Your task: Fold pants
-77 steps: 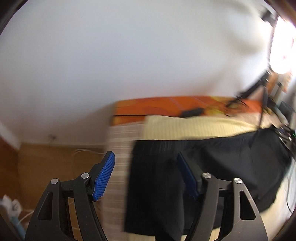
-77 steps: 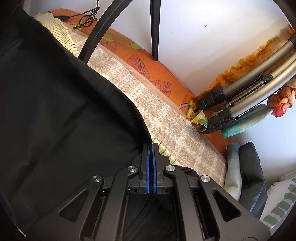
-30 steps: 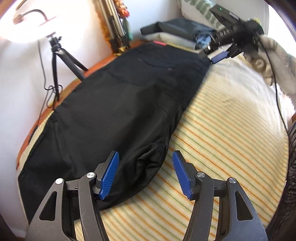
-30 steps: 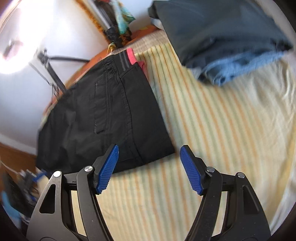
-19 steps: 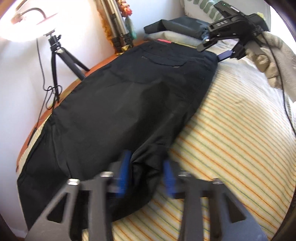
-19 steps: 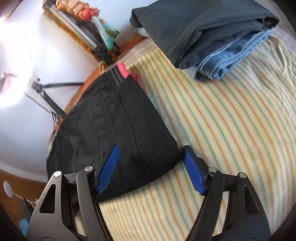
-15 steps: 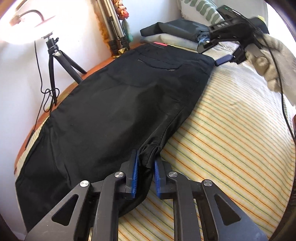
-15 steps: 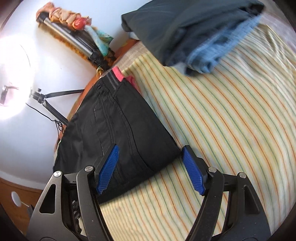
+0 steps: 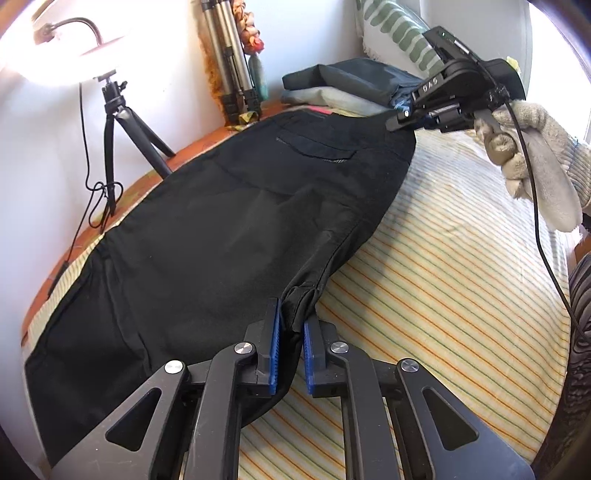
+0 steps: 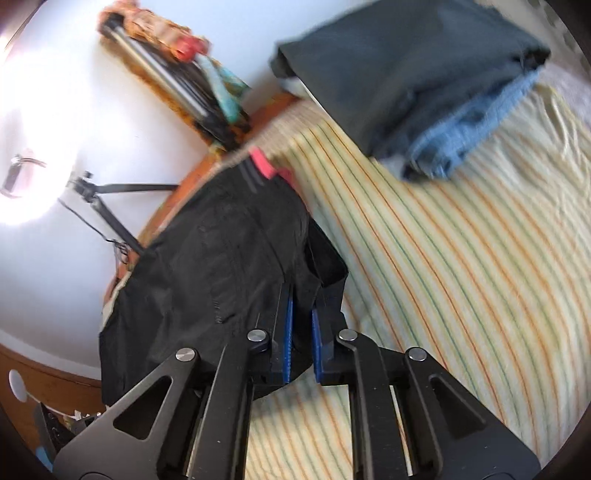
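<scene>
Black pants (image 9: 229,229) lie lengthwise on the striped bedsheet (image 9: 443,280), folded leg on leg, waistband with a pink label at the far end. My left gripper (image 9: 291,325) is shut on the pants' near edge around mid-leg, bunching the cloth. My right gripper (image 10: 300,317) is shut on the waist corner of the pants (image 10: 221,266) and lifts it a little. The right gripper (image 9: 410,120) also shows in the left wrist view at the far waist end, held by a gloved hand (image 9: 535,155).
A stack of folded clothes (image 10: 436,77) lies beyond the waistband near a patterned pillow (image 9: 395,33). A lamp on a small tripod (image 9: 118,122) and a folded tripod (image 9: 229,74) stand by the wall on the left. The bed's orange edge (image 9: 192,142) runs along the wall.
Both grippers went from open to shut on the pants: the left closed on the mid-leg edge, the right closed on the waist corner and raised it.
</scene>
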The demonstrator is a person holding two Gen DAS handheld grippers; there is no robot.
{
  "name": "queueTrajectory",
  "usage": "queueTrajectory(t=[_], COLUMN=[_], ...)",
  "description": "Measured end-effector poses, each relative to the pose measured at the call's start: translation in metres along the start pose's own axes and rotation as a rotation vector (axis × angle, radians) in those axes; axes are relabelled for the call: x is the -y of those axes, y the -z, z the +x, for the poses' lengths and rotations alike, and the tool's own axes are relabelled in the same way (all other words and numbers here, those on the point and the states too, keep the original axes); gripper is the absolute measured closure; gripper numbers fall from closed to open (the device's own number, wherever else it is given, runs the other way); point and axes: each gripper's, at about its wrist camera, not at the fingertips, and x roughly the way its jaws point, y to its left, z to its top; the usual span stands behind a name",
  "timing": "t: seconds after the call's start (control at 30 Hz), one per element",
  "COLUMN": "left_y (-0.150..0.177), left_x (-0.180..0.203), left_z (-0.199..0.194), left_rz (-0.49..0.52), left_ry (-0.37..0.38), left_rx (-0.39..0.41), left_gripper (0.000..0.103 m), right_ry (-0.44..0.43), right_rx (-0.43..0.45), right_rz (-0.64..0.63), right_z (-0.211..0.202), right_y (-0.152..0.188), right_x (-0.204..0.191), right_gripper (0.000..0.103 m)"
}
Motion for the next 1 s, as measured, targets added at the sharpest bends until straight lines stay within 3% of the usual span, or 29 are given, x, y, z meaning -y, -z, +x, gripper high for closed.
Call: queueTrajectory(t=[0.17,0.3,0.5,0.57,0.6,0.63,0.7,0.83,1.0], left_y=[0.001,0.001,0.008,0.015,0.020,0.026,0.037,0.074,0.119], left_x=[0.002,0.001,-0.022,-0.036,-0.046,-0.056,-0.073,-0.114,-0.158], left_z=[-0.005,0.002,-0.021,-0.037,-0.046,-0.055,-0.070,-0.101,-0.127], left_rz=[0.002,-0.013,-0.144,-0.213,-0.259,-0.302,-0.377,-0.553,-0.781], left_ry=[0.020,0.031,0.028,0.015,0.006,-0.006,-0.023,-0.116,-0.170], left_rx=[0.014,-0.009,-0.001,0.015,0.026,0.032,0.044,0.046,0.037], left_gripper=[0.094,0.094,0.070,0.058,0.057,0.056,0.054,0.051,0.050], right_ry=[-0.027,0.032,0.113,0.145,0.152,0.161,0.164,0.201,0.161], right_rx=[0.106,0.114,0.036,0.035,0.043,0.051,0.077,0.115,0.130], right_rz=[-0.101,-0.161,-0.235,-0.250,-0.257,-0.265,-0.283,-0.361,-0.445], right_z=[-0.041,-0.042,-0.028,-0.032,-0.035,-0.038,-0.048,-0.065,-0.084], right_y=[-0.012,-0.007,-0.002,-0.001,0.000,0.001,0.005,0.014,0.031], right_x=[-0.017,-0.018,-0.022,-0.023,-0.024,-0.026,-0.031,-0.048,-0.076], right_gripper=[0.100,0.100,0.097,0.090,0.079,0.061,0.045,0.045,0.044])
